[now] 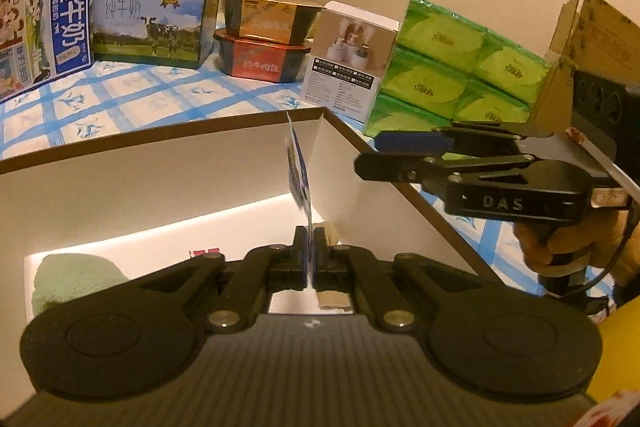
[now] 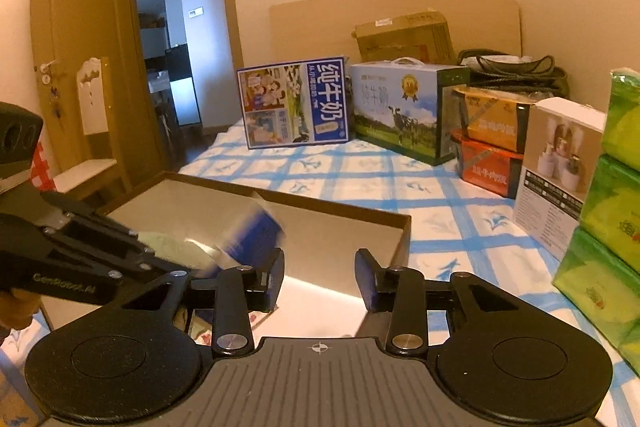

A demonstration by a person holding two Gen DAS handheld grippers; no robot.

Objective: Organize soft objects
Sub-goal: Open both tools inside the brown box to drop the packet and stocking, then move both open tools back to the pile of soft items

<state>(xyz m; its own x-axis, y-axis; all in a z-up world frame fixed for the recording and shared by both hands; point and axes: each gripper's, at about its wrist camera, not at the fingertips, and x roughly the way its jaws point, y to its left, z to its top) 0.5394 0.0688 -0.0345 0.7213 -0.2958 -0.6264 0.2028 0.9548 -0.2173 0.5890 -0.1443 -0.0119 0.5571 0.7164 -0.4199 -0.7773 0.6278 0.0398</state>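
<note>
Left wrist fisheye looks down into a large brown-rimmed, white-walled cardboard storage box lying on the blue-and-white checked bed sheet. It is the likely collecting place for the soft things, which would explain both grippers gathering over it. Along the sheet from nine to two o'clock stand milk cartons, stacked meal tubs and a pile of green tissue packs, seemingly parked against the wall, out of the working area.

Inside the box, at about eight o'clock, a green plush fabric piece already rests on the floor.

The left gripper has its jaws drawn nearly together around the bottom edge of a thin blue-and-clear plastic packet, which stands edge-on, upright, above the box interior. The pads look to pinch it, though contact is too fine to confirm. Holding it by one edge lets it hang over the drop spot.

From three o'clock the right gripper reaches over the box rim. In the right wrist view its jaws stand parted and bare, the blurred packet at ten o'clock just beyond its left finger. It has probably let go.
</note>
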